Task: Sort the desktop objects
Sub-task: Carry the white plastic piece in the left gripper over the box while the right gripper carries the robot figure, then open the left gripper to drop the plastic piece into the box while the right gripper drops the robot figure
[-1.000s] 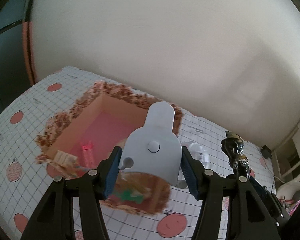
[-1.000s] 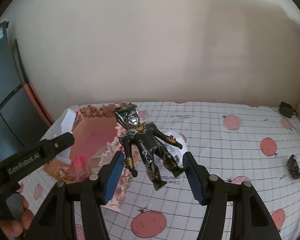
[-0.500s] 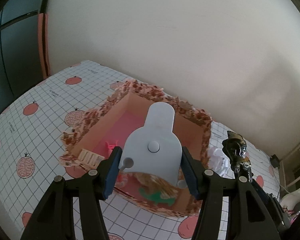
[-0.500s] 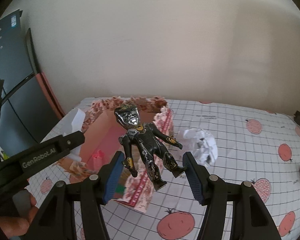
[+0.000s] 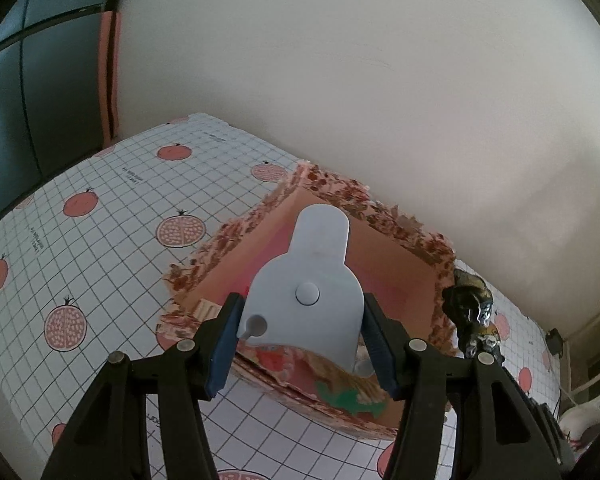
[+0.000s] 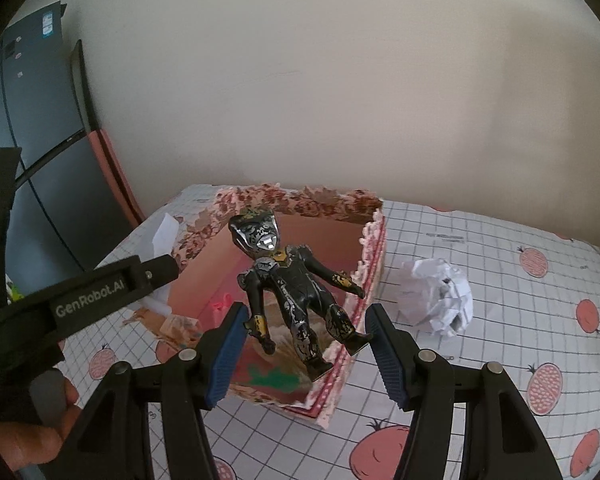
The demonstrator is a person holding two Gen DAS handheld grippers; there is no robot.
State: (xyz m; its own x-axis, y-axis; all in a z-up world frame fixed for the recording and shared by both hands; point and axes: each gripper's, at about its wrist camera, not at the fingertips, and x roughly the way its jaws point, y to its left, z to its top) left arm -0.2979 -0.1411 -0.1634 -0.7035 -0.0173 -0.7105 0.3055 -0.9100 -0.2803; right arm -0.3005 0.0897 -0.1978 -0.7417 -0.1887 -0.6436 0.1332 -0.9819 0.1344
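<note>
Dangling figurine [image 6: 296,292] between right hand-held gripper [image 6: 302,354] pads

"GenRobot.AI" in pale letters on the black body of the left gripper [image 6: 88,292], small print on the checked tablecloth [image 6: 500,248] too small to read

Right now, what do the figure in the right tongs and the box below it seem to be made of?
Figure: looks like hard moulded plastic, glossy black with worn silver and gold paint; highlights glint on the face. Box: apparently cardboard or paperboard, matte, printed with a floral pattern; its top edges look ragged and torn.
</note>
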